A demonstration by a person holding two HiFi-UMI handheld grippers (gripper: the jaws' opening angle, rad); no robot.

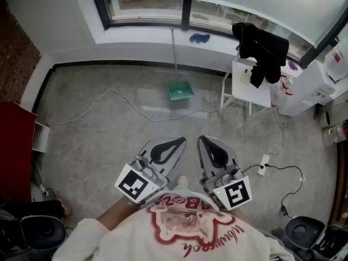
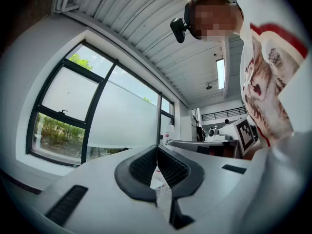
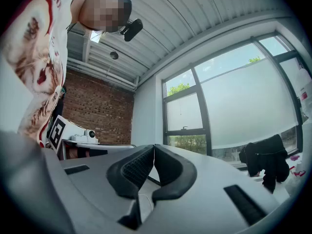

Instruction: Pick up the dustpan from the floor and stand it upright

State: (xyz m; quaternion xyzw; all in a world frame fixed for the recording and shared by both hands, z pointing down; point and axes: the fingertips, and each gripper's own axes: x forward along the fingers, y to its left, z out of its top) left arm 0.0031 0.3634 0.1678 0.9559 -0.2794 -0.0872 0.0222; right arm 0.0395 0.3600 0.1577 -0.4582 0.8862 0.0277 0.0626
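Note:
The green dustpan (image 1: 180, 90) sits on the concrete floor near the wall under the window. Its thin long handle (image 1: 174, 53) runs up the picture to the window sill. Both grippers are held close to the person's body, far short of the dustpan. My left gripper (image 1: 182, 141) is shut with nothing in it, its pads meeting at the tips (image 2: 157, 148). My right gripper (image 1: 200, 139) is also shut and empty, with its pads (image 3: 154, 146) closed together. Neither gripper view shows the dustpan; both look out level toward the windows.
A white chair (image 1: 251, 86) draped with a black garment (image 1: 263, 50) stands right of the dustpan. A white cable (image 1: 117, 95) snakes over the floor, and a power strip (image 1: 263, 164) lies at right. A red panel (image 1: 14, 145) is at left; black office chairs (image 1: 300, 231) flank the person.

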